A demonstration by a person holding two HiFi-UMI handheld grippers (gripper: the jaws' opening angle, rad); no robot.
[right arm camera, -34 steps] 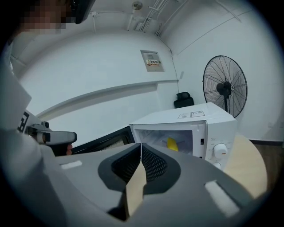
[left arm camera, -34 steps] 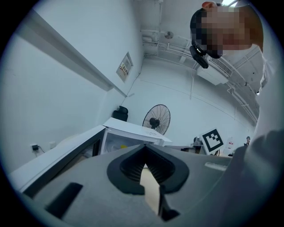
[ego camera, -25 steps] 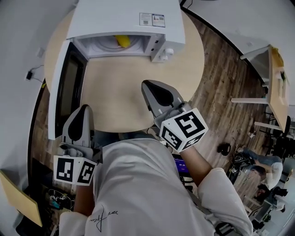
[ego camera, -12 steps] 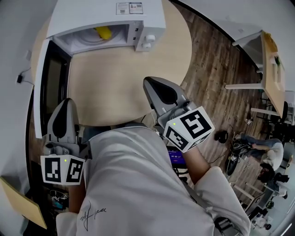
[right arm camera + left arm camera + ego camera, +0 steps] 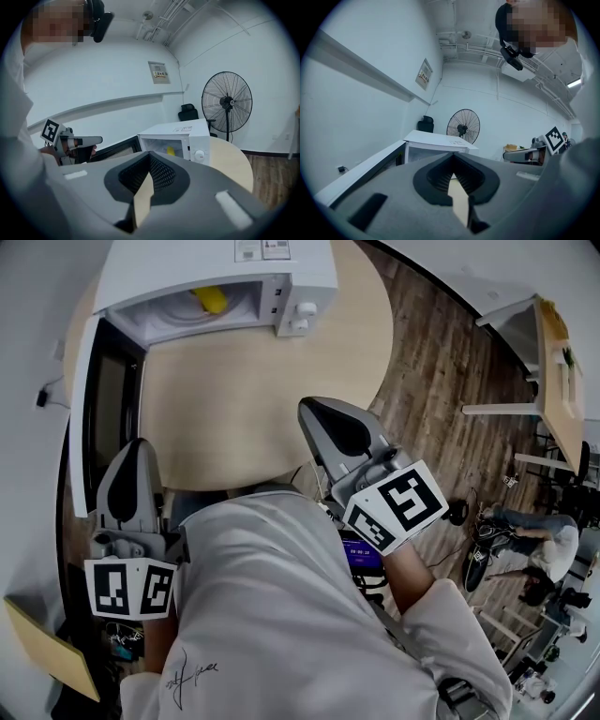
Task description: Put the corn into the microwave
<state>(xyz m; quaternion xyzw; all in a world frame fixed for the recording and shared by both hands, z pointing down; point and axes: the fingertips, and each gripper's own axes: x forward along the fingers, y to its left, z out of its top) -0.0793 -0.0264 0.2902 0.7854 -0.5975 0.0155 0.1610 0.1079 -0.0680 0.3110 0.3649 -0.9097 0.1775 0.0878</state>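
Note:
The white microwave (image 5: pixel 216 268) stands at the far side of the round wooden table (image 5: pixel 244 399), its door (image 5: pixel 94 418) swung open to the left. A yellow corn (image 5: pixel 210 300) lies inside the cavity; the right gripper view also shows the corn (image 5: pixel 171 151) in the microwave (image 5: pixel 187 136). My right gripper (image 5: pixel 307 409) hovers over the table's near edge, shut and empty, well short of the oven. My left gripper (image 5: pixel 138 444) is by the open door's near end, also shut with nothing in it. In their own views, both the left gripper (image 5: pixel 452 157) and the right gripper (image 5: pixel 150 157) have their jaws together.
A standing fan (image 5: pixel 227 103) and a black chair (image 5: pixel 188 111) are behind the table by the wall. To the right, beyond wood flooring (image 5: pixel 441 362), stands another desk (image 5: pixel 548 381). A person (image 5: pixel 525 554) sits at the far right.
My right gripper has drawn back from the microwave toward the table's near edge, still shut. The head view has shifted, so the microwave sits higher and further left. The left gripper has hardly moved.

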